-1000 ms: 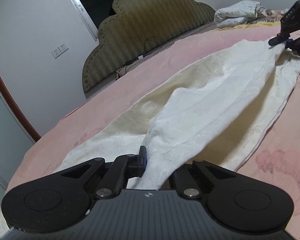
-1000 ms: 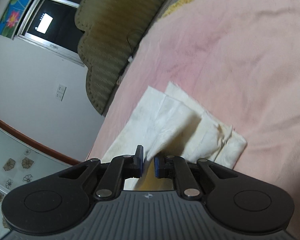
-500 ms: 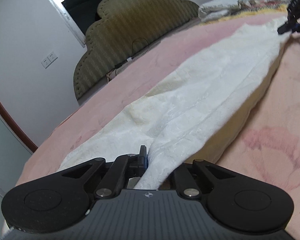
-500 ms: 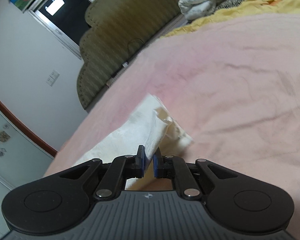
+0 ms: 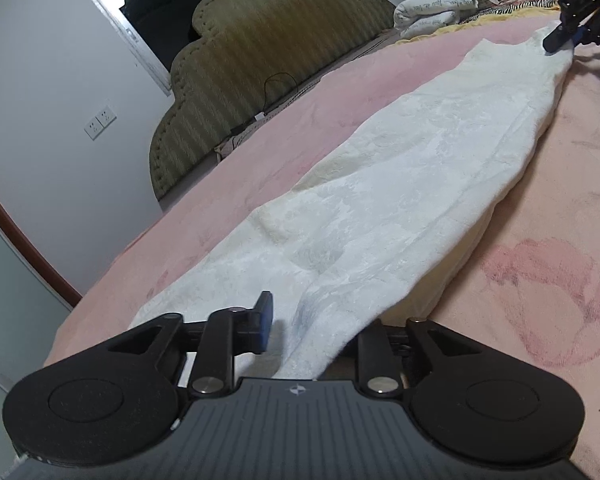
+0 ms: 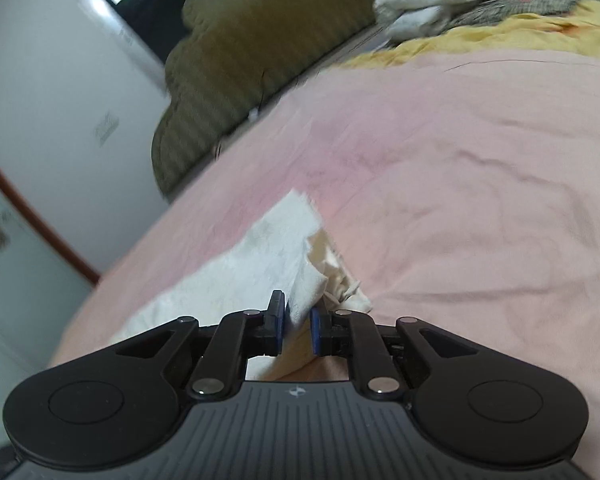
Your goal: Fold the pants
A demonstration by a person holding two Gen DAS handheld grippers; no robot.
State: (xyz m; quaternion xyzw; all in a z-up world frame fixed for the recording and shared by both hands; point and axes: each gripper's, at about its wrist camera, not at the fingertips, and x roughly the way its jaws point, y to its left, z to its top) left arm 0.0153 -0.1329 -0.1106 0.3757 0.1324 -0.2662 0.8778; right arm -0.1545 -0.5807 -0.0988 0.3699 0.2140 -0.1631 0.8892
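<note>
Lying on bed (image 5: pixel 400 92): pants (image 5: pixel 380 208); left gripper (image 5: pixel 312 322) just parted; right gripper (image 6: pixel 298 326) seemingly pinching hem.

Left gripper (image 5: pixel 300 322) jaws parted, right gripper (image 6: pixel 298 326) pinched.

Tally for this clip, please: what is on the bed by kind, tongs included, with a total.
White pants: 1
Tongs: 2, left tongs and right tongs
Pink bedspread: 1
Yellow cover: 1
Folded white bedding: 1
Total: 6
</note>
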